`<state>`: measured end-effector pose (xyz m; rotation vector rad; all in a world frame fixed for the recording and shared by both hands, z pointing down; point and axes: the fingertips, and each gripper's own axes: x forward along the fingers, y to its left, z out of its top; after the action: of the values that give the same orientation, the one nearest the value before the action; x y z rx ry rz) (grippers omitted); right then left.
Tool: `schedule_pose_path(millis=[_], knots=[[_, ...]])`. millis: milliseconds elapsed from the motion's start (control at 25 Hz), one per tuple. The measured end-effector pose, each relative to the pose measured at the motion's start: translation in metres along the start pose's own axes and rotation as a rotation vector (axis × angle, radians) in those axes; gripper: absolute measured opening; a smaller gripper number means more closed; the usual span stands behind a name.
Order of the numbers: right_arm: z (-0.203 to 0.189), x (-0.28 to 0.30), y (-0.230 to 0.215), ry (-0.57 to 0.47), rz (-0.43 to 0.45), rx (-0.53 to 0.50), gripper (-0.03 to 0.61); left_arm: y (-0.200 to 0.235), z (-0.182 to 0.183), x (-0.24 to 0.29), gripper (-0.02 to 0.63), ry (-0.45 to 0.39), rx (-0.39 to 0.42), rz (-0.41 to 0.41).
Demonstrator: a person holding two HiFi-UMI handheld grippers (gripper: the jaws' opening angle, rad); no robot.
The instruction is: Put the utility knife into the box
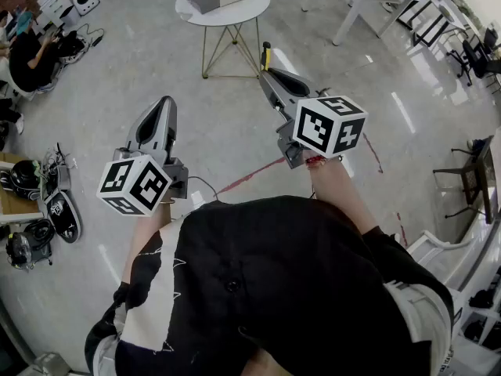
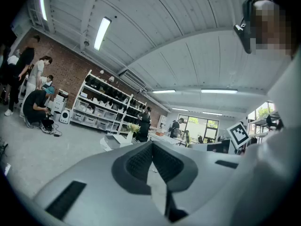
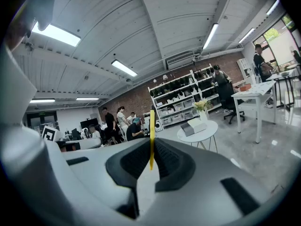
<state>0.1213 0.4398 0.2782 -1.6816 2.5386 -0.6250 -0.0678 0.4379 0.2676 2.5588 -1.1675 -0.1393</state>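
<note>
Right gripper view shows the right hand-held gripper [image 3: 151,147] clamped on the knife [image 3: 152,126], the box [image 3: 194,125] well ahead of it, so placing is not yet done; the left hand-held gripper [image 2: 151,147] is closed and empty.

Two claws [image 1: 163,104] [image 1: 267,71], one yellow utility knife [image 3: 151,133], one round table [image 3: 209,132], one box [image 3: 196,125].

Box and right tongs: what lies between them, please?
Head view: only bare floor and the table's rim; the right tongs grip the knife.
</note>
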Motion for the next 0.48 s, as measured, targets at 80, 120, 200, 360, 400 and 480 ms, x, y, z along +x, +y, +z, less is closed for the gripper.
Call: schedule_pose_path(millis=[80,120,200,360,400,480], knots=[[-0.002,0.003,0.0,0.001,-0.007,0.004,0.031,0.003,0.0,0.0,0.011,0.001,-0.004,-0.004],[-0.002,0.005,0.0,0.0,-0.008,0.011,0.031,0.005,0.001,0.001,0.011,0.002,-0.006,-0.007],[-0.001,0.01,0.0,-0.008,-0.003,0.036,0.031,0.009,0.004,0.002,0.011,-0.001,-0.006,-0.018],[0.001,0.024,0.006,-0.024,0.013,0.083,0.031,0.02,0.016,0.007,0.011,-0.025,-0.001,-0.045],[0.001,0.027,0.008,-0.027,0.014,0.08,0.031,0.023,0.018,0.007,0.011,-0.029,0.005,-0.05],[-0.004,0.033,0.012,-0.028,0.009,0.066,0.031,0.03,0.015,0.006,0.011,-0.021,0.012,-0.06]])
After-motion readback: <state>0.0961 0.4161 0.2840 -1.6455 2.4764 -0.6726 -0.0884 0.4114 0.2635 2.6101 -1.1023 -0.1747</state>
